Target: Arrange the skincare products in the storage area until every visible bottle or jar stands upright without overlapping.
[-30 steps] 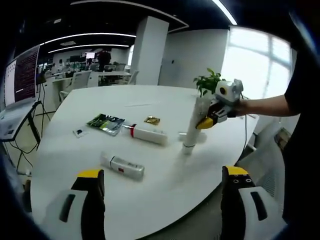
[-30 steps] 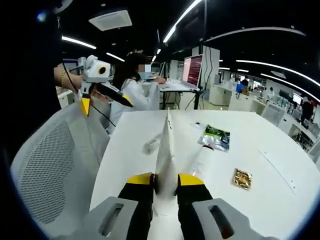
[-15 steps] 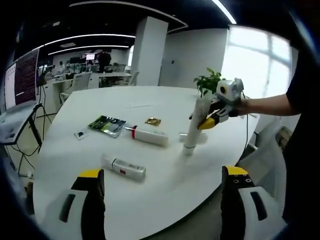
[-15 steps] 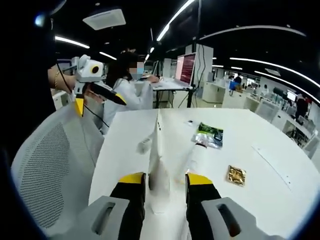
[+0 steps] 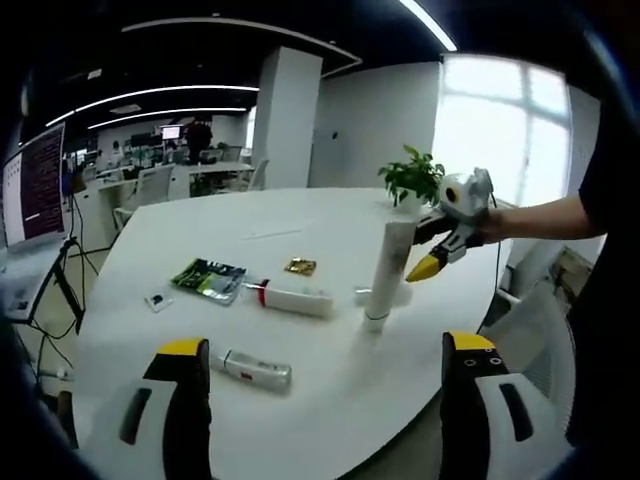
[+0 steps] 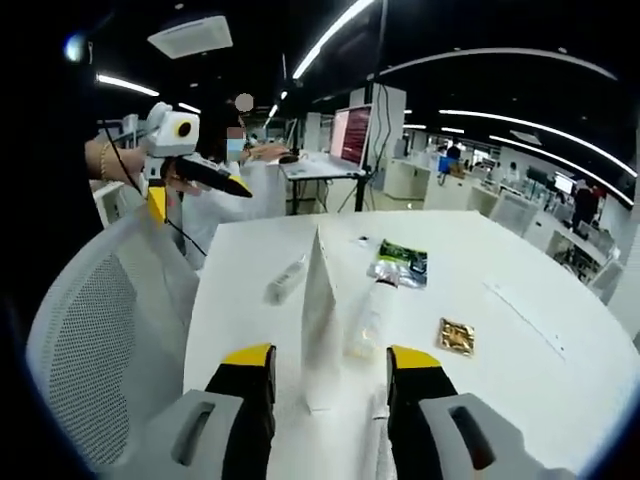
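A tall white tube [image 5: 384, 272] stands upright on the round white table [image 5: 330, 210]. My right gripper [image 5: 427, 256] is just to its right, open and apart from it. In the right gripper view the same tube [image 6: 322, 318] rises between the spread jaws of the right gripper [image 6: 330, 358] without touching them. A white tube with a red collar [image 5: 291, 297] lies flat, and a small white bottle [image 5: 256, 371] lies nearer the edge. My left gripper [image 5: 326, 398] hangs open above the near table edge with nothing between its fingers.
A green sachet [image 5: 210, 277] and a gold sachet [image 5: 299, 266] lie mid-table. A potted plant [image 5: 408, 178] stands at the far edge. A mesh office chair [image 6: 105, 340] is beside the table. A person sits at a desk [image 6: 300, 168] beyond it.
My right gripper has opened, let go of the tall white tube and drawn back a little. The tube stays upright on its own. The left gripper stays open.
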